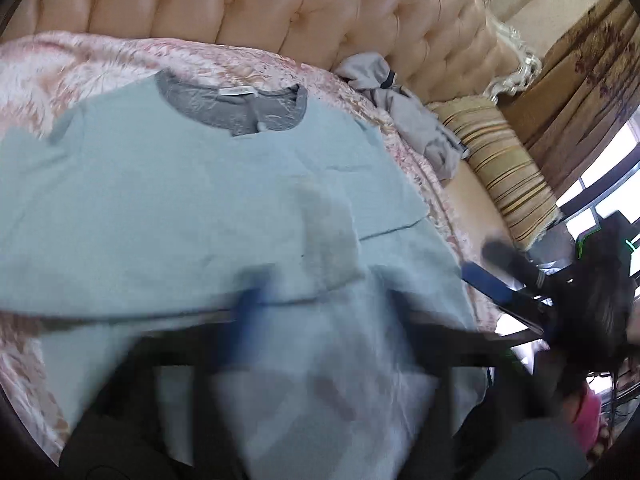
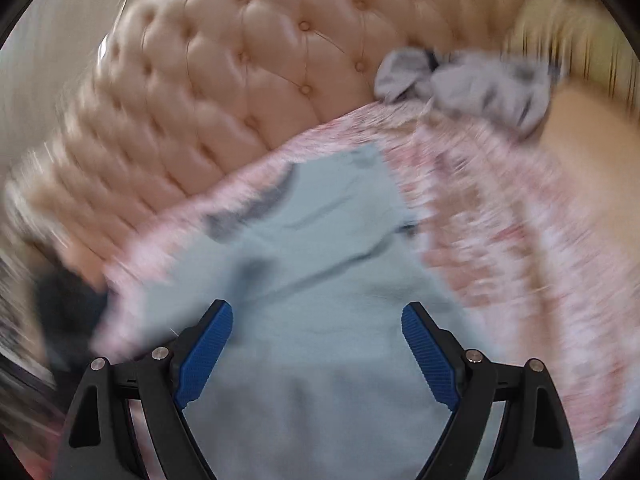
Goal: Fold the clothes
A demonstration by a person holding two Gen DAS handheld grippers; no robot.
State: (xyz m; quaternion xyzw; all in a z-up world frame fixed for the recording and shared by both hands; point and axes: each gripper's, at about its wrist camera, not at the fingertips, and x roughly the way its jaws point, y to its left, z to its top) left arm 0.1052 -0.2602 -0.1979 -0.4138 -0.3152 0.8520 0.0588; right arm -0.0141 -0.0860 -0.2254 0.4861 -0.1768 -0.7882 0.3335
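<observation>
Where bedspread (image 1: 280, 64) puckers, smooth shirt (image 1: 180, 184), tufted headboard (image 1: 280, 4)

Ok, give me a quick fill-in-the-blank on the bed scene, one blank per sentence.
1. The light blue shirt lies flat on the ____ bedspread.
2. The shirt's collar is ____ in colour.
3. The right hand-held gripper is ____, nothing between its blue pads.
4. The crumpled grey garment lies against the tufted ____.

Missing words: pink; grey; open; headboard
</observation>
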